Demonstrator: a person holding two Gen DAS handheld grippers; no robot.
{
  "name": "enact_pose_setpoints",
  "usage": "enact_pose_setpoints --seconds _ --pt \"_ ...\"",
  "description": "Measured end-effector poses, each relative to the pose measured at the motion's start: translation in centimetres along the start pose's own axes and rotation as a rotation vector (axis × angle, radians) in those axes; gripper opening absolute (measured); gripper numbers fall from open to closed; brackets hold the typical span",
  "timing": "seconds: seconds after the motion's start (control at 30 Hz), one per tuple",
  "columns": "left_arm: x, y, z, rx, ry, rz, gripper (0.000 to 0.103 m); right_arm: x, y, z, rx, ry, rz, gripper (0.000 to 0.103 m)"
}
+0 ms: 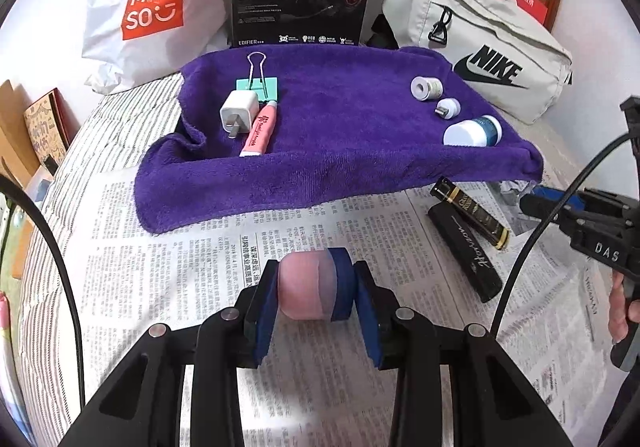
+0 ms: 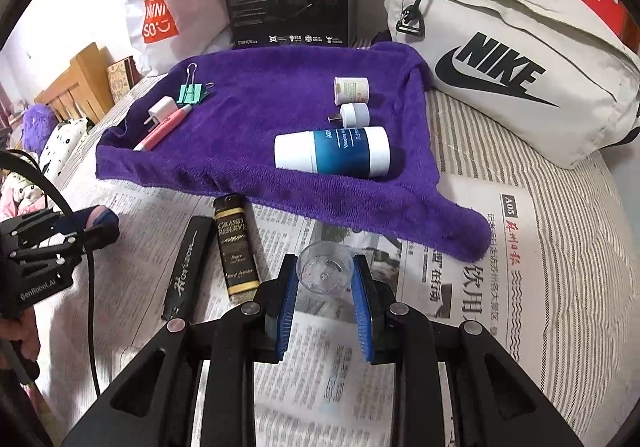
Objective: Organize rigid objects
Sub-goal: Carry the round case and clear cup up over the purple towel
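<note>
A purple towel (image 1: 340,135) lies spread ahead of both sets of fingers, its sorted items lying left and right. The left gripper (image 1: 316,289) is clamped on a pink-and-blue cylinder (image 1: 316,287), its long axis running crosswise from finger to finger. The right gripper (image 2: 325,271) pinches a small clear cup (image 2: 325,271). Two dark bars (image 2: 212,251) lie on the newspaper (image 2: 440,279) between them, likely nearer the right gripper.
</note>
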State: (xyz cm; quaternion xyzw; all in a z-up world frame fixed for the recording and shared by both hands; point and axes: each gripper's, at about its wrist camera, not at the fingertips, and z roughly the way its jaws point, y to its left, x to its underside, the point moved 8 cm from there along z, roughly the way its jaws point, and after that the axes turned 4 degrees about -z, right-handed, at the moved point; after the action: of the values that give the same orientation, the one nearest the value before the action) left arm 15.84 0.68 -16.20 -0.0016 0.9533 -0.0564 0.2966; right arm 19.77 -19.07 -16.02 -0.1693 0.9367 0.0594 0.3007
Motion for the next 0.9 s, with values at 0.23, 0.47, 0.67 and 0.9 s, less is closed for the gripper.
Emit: enact_pose_setpoints --seconds 0.23,0.47,0.67,0.9 --pt "-0.3 0.2 -1.5 0.000 -0.005 0.000 0.034 0.4 0.5 -0.8 -0.008 0.007 -0.007 0.027" --pt "-1.1 0.3 -2.5 0.003 -0.007 0.001 0.034 -0.1 1.0 -1.7 -0.017 0.004 -0.015 0.027" --pt "-2.1 0.5 -3.3 0.002 -0.011 -0.003 0.034 -0.9 1.1 -2.3 -0.022 0.005 -0.017 0.027" --pt "-3.6 1.3 -4.0 0.002 -0.016 -0.016 0.034 -2.5 0.7 -2.6 -0.036 0.007 -0.004 0.027"
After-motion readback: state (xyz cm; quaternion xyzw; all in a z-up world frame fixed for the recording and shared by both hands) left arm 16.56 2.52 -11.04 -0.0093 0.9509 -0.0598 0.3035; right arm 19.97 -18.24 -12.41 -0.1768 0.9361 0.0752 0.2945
